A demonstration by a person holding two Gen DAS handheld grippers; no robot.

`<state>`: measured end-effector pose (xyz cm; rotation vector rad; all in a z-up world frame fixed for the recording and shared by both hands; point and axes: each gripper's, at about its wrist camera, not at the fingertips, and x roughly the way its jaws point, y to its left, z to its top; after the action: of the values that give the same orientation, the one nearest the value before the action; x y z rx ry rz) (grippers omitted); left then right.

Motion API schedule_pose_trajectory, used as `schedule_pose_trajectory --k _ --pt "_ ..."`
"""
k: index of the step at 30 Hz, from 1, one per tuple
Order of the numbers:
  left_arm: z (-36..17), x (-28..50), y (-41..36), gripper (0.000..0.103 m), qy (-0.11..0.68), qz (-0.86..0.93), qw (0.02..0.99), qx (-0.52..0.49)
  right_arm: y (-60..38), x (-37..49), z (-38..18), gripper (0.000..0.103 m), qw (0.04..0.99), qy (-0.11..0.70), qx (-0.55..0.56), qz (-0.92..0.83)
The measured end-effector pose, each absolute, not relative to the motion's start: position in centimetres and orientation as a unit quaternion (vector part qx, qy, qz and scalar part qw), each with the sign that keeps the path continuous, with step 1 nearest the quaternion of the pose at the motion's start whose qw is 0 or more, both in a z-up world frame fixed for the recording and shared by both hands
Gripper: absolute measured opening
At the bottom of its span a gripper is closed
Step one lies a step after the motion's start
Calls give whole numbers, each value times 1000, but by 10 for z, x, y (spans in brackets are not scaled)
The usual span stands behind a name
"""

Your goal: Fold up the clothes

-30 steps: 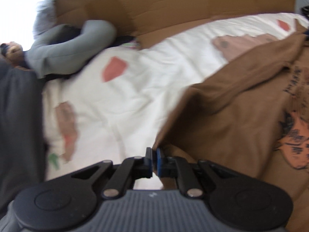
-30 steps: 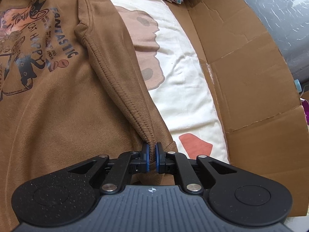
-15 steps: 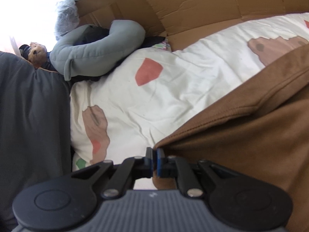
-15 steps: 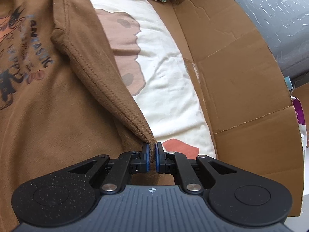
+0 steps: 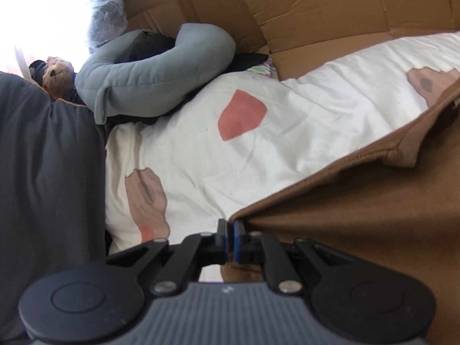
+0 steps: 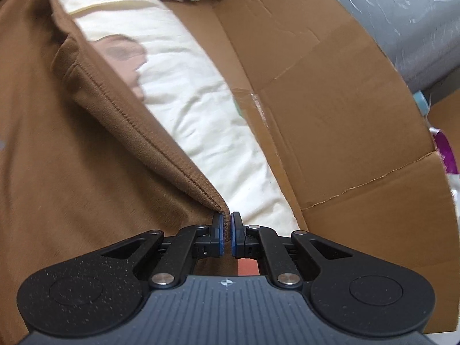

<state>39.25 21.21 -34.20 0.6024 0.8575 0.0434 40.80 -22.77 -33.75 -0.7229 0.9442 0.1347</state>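
The brown sweatshirt, soft and fleecy with a double-stitched hem, lay spread on the cream sheet, which was wrinkled cotton printed with red and tan patches. The left gripper had its jaws nipped tight on one corner of that hem; the right gripper was clamped on another hem corner, the cloth drawn into a taut ridge. Creased cardboard walled the bed's far side. A grey curved pillow, a small teddy bear and a dark grey cushion crowded the left.
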Motion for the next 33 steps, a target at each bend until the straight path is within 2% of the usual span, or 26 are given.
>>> schedule_pose_trajectory --k 6,33 --pt "-344 413 216 4 411 29 863 292 -234 431 -342 2 835 452 -308 54" --pt "-341 502 202 4 407 30 862 300 -253 509 -352 2 838 465 -285 -18"
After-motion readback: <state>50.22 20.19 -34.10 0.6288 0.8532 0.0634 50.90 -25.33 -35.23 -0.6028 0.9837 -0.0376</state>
